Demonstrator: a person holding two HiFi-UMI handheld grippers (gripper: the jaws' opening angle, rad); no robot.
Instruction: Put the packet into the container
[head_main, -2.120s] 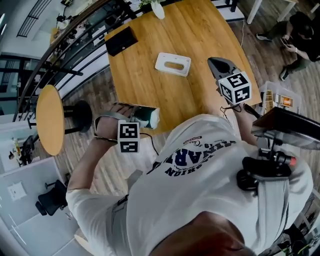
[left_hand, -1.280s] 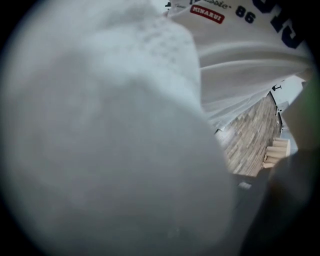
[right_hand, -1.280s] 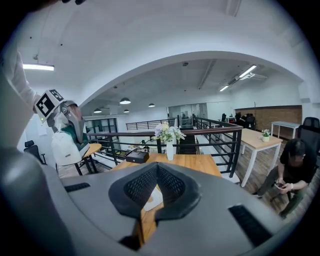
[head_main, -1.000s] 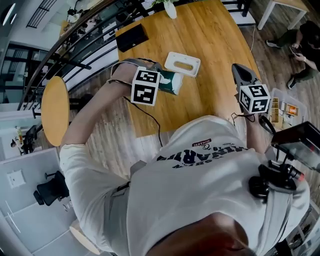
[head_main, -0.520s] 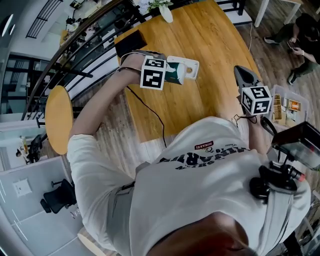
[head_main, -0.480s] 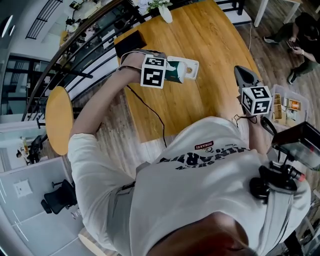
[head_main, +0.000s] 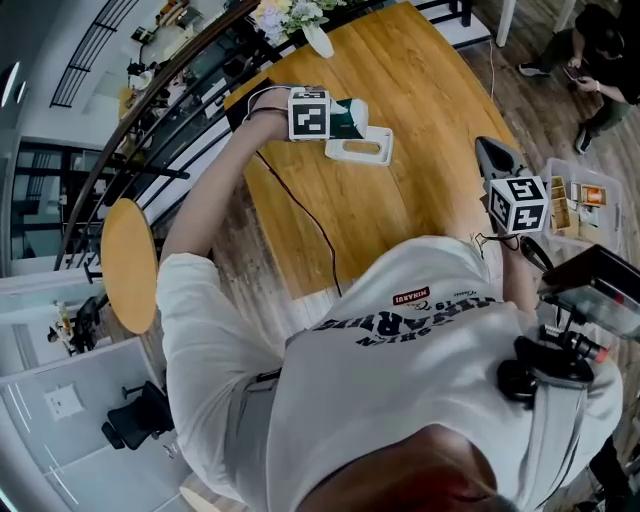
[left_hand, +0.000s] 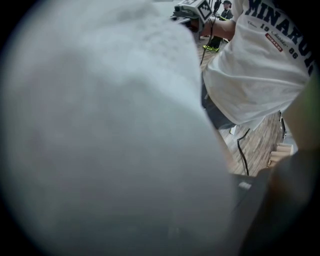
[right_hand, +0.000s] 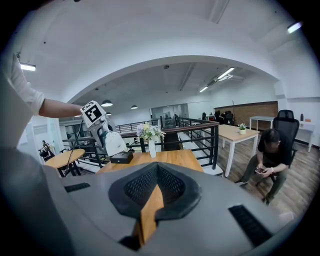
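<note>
A green and white packet (head_main: 347, 118) hangs just over the far end of the white container (head_main: 360, 148), which lies flat on the wooden table (head_main: 420, 80). My left gripper (head_main: 332, 118) points straight down and is shut on the packet. Its marker cube sits left of the packet. In the left gripper view the blurred pale packet (left_hand: 100, 125) fills nearly the whole picture and hides the jaws. My right gripper (head_main: 494, 160) hovers at the table's near right edge, shut and holding nothing. The right gripper view shows its pads (right_hand: 135, 192) together and the packet (right_hand: 116, 143) far left.
A black box (right_hand: 121, 158) and a white vase of flowers (head_main: 300, 25) stand at the table's far end by a black railing (right_hand: 200, 135). A clear bin of small items (head_main: 575, 200) sits on the floor at right. A person (right_hand: 267, 160) sits nearby.
My left gripper has carried the packet farther across the table, from beside the container's near left to above its far end. The right gripper has shifted only slightly.
</note>
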